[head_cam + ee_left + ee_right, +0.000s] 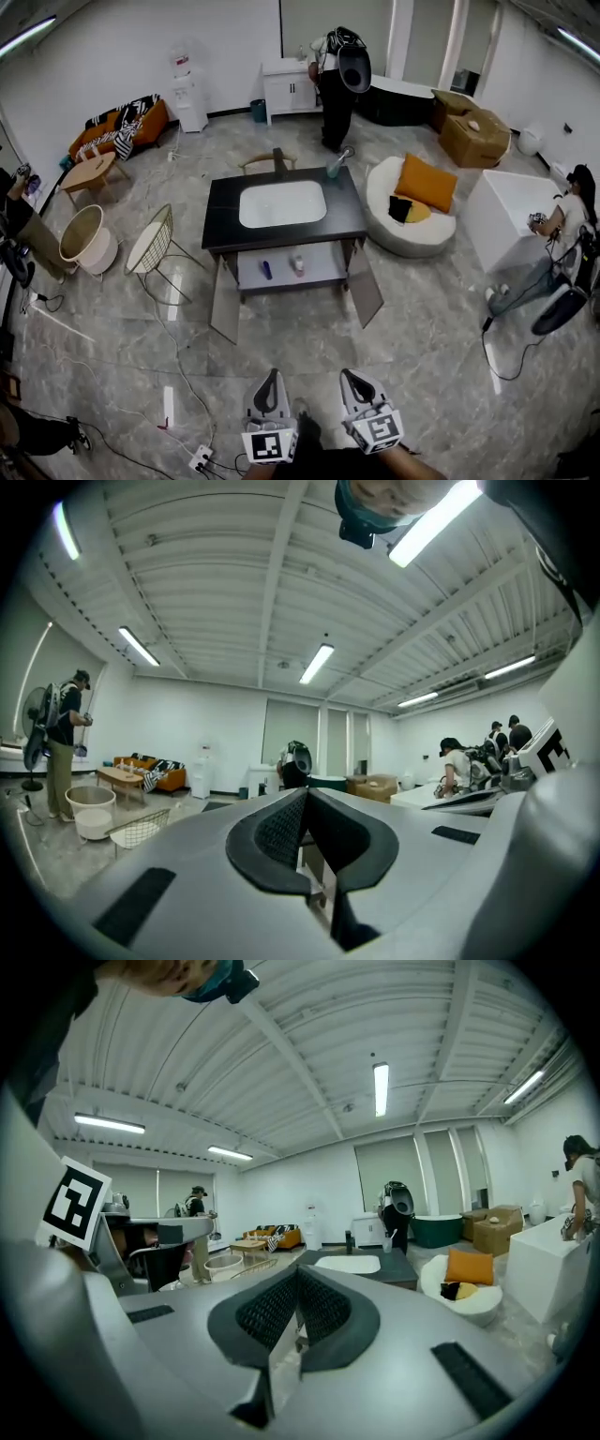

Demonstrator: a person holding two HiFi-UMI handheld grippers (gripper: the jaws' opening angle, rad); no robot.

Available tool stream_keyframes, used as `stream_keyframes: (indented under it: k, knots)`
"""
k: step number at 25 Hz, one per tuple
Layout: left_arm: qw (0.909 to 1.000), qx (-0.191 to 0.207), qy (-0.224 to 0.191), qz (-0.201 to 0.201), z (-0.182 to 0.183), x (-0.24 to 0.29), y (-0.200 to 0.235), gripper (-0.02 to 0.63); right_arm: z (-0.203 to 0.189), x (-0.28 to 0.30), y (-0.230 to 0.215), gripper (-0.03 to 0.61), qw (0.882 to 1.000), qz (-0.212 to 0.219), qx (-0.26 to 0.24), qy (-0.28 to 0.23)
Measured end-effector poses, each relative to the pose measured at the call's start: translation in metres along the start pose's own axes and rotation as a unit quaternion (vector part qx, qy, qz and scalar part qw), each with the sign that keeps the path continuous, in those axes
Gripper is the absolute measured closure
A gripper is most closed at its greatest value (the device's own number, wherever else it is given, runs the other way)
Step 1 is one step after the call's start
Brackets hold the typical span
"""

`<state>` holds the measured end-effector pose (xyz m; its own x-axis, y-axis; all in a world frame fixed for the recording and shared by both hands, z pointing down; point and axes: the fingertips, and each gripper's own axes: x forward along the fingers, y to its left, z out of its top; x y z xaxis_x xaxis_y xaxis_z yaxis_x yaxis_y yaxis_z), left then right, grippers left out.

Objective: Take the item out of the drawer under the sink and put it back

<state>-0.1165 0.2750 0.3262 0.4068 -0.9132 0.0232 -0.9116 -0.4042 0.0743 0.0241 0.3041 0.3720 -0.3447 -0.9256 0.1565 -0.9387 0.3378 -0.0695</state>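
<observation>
A black sink cabinet [220, 220] with a white basin [281, 204] stands mid-room, several steps ahead of me. Its two doors [225, 302] hang open. On the white drawer shelf [323, 274] under the basin lie a small blue item [266, 270] and a pinkish bottle [297, 265]. My left gripper [270, 375] and right gripper [352, 375] sit side by side at the bottom of the head view, far from the cabinet. In the left gripper view the left gripper [306, 794] is shut and holds nothing. The right gripper [298, 1271] is likewise shut and holds nothing, with the basin [349, 1264] beyond its tips.
A wire chair [150, 244] and a white tub [86, 239] stand left of the cabinet. To its right are a white lounger with an orange cushion [424, 183] and a white box [511, 216]. A person [337, 84] stands behind it. A power strip [200, 457] with cables lies near my feet.
</observation>
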Motion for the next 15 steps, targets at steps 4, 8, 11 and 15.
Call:
stream_keyframes:
  k: [4,8,11,15]
  knots:
    - [0.9997,0.012,-0.013,-0.015,0.006,0.045,0.042,0.603,0.016,0.059,0.002,0.577,1.000,-0.011,-0.009,0.002]
    - [0.9995,0.001,-0.029,-0.015,0.014,0.077,0.068,0.603,0.022,0.106,0.001,0.577,1.000,-0.011,-0.014,0.014]
    - [0.9995,-0.006,-0.030,-0.010,0.011,0.096,0.083,0.603,0.020,0.139,-0.003,0.575,1.000,-0.009,-0.014,0.013]
    - [0.9997,-0.005,-0.025,-0.003,0.005,0.127,0.096,0.603,0.022,0.187,-0.025,0.577,1.000,-0.010,-0.018,0.007]
